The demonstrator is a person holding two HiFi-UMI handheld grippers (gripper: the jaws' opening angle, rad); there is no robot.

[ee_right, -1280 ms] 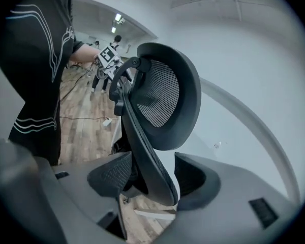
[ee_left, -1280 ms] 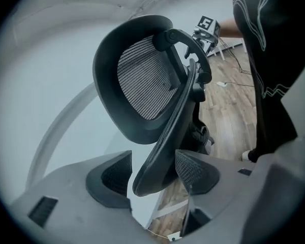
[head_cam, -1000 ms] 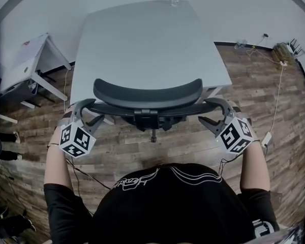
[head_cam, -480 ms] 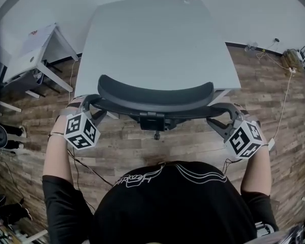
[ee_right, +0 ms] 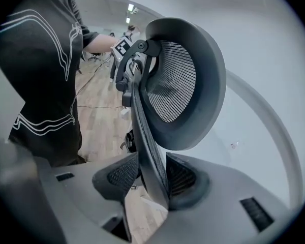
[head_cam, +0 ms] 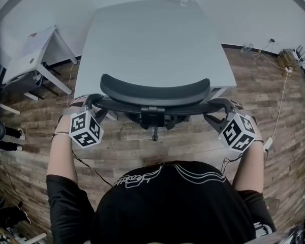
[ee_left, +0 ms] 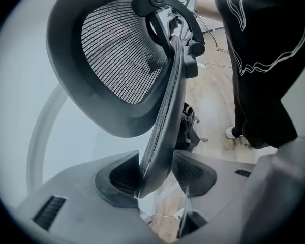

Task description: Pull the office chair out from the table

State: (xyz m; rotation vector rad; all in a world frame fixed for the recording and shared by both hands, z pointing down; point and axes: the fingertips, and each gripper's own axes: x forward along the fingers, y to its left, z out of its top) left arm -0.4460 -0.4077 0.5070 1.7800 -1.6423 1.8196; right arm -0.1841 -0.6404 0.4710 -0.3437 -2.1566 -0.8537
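— Well, what's new in the head view?
— Both tools have just been closing: the left tool (head_cam: 94, 101) and right tool (head_cam: 217, 105) sit at either end of the black mesh office chair (head_cam: 155, 91), which is tucked against the pale grey table (head_cam: 152, 39).
— Left gripper view?
— Its jaws pinch the edge of the chair's mesh backrest (ee_left: 165, 131).
— Right gripper view?
— Same: narrowed jaws clamp the backrest's other edge. I judge the pull can begin.
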